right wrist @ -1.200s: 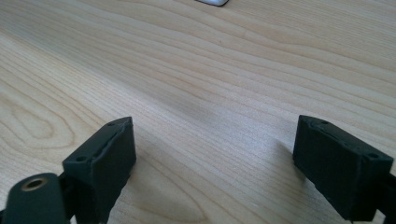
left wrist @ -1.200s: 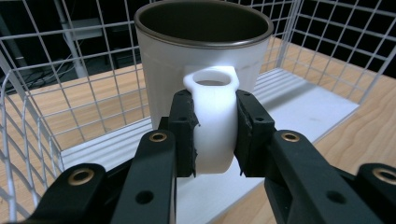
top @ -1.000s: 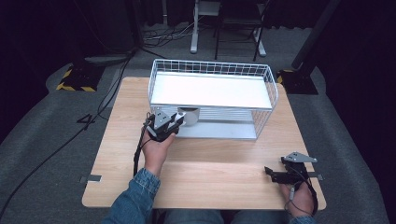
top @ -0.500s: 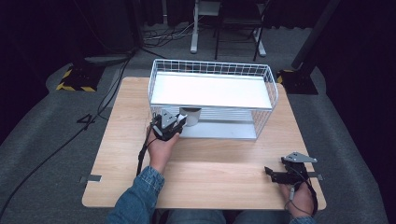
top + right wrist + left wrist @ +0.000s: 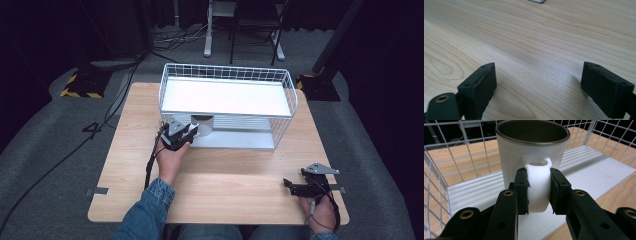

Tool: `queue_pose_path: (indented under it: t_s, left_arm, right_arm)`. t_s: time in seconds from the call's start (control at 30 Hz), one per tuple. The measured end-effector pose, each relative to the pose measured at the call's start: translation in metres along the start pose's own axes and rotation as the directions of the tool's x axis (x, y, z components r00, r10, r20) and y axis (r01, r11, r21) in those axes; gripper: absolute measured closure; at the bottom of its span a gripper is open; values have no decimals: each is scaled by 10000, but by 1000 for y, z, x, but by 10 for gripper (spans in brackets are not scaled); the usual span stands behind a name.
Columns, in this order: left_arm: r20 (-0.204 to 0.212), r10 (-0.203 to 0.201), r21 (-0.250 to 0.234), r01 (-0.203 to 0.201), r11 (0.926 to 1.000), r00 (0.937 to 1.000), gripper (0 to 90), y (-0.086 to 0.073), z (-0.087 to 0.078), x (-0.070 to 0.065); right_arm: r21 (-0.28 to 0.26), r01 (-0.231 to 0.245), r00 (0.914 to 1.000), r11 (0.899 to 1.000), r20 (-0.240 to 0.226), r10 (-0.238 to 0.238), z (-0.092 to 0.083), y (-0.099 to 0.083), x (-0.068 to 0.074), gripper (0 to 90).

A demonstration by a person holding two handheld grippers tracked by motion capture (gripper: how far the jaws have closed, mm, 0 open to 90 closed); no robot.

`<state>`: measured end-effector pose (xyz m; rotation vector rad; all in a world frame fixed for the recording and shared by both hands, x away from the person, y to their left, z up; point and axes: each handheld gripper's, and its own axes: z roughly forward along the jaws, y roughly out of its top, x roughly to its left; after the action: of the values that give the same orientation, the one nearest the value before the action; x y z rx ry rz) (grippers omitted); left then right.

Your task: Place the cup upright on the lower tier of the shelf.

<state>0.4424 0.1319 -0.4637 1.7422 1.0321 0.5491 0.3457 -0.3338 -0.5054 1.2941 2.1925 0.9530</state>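
Both grippers matte black, two blocky jaws each. Left gripper [image 5: 537, 192]: pads square-edged with rough, chipped-looking inner faces, brass-ringed screw holes along the arms. Grey three-cornered plate on top, black cable trailing off it in the high view. Right gripper [image 5: 539, 85]: same black pads with small screw holes on the upper faces, one brass-ringed hole low on its arm. Grey plate on top too, black cable looping at the back. Person's sleeves are blue denim, cuffs stitched.

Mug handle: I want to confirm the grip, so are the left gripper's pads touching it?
Touching: the left gripper view shows both pads pressed against the mug handle.
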Motion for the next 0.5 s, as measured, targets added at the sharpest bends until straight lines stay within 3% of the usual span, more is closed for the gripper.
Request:
queue_pose_path:
  t_s: [0.3,0.5]
  left_arm:
    - [-124,26,103,-24,9999,9999,562,1,-1,2]
    - [-151,171,118,-170,9998,9997,520,3,-4,1]
  right_arm:
    - [-11,-3,10000,10000,13,3,0,0,0,131]
    - [2,4,10000,10000,0,-4,0,0,0,131]
